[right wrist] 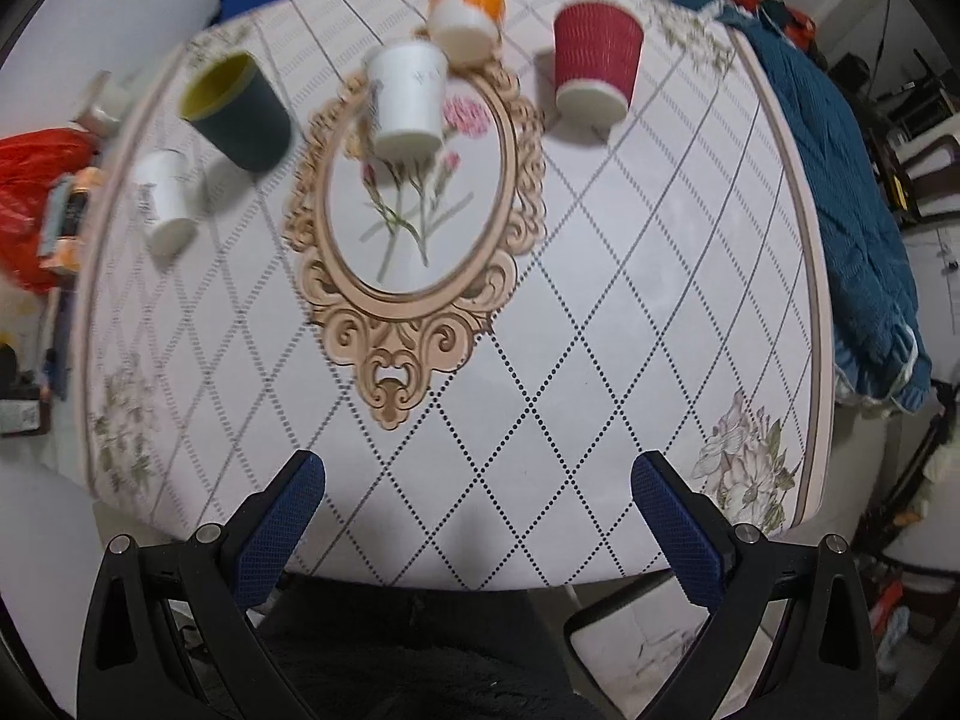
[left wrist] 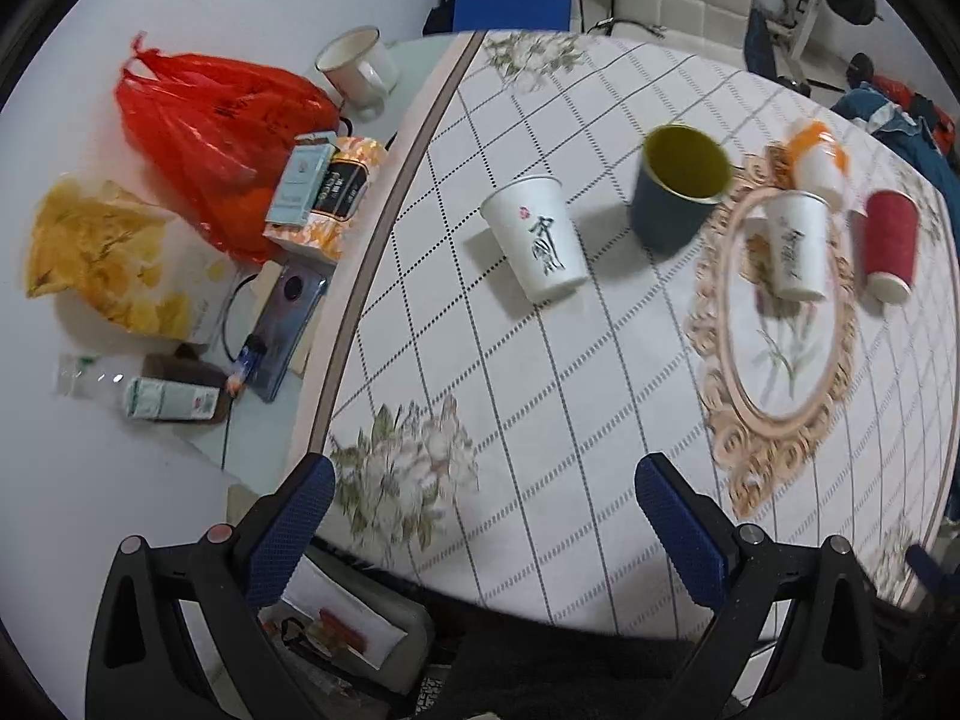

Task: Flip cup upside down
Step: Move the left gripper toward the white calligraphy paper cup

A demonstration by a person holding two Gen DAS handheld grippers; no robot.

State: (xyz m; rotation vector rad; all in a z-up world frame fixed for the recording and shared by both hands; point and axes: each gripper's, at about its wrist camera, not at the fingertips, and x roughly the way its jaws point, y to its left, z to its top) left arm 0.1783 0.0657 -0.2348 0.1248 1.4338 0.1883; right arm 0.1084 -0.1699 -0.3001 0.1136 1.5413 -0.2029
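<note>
Cups on the table [right wrist: 600,312], left to right as the right wrist view shows them. A white paper cup [right wrist: 163,204] with dark brush lettering stands rim up near the left edge; in the left wrist view the same cup [left wrist: 536,238] shows a small red mark above the lettering. Next, a dark blue mug [right wrist: 237,111] with a yellow-green inside and a thin bright rim stands upright, mouth open to the top; it has a smooth, hard look. A second white paper cup [right wrist: 408,99], also lettered, stands rim up on the upper edge of the oval frame print [right wrist: 414,312]. Just behind it an orange and white cup [right wrist: 465,18] is blurred; its posture cannot be told. Furthest right, a red paper cup [right wrist: 596,63] with a ribbed wall and pale base stands rim up, apart from the others.

The tablecloth is pale, printed with dotted diamond lines and flower sprays. A blue quilted cloth [right wrist: 840,180] hangs at the right edge.

Left of the tablecloth in the left wrist view lie a yellow snack bag [left wrist: 102,258], a red plastic bag [left wrist: 210,138] and a white mug [left wrist: 357,69].

The left gripper [left wrist: 483,525] is spread wide, blue textured pads apart, holding nothing and touching nothing. The right gripper [right wrist: 477,516] is likewise spread wide and empty, clear of every cup.
</note>
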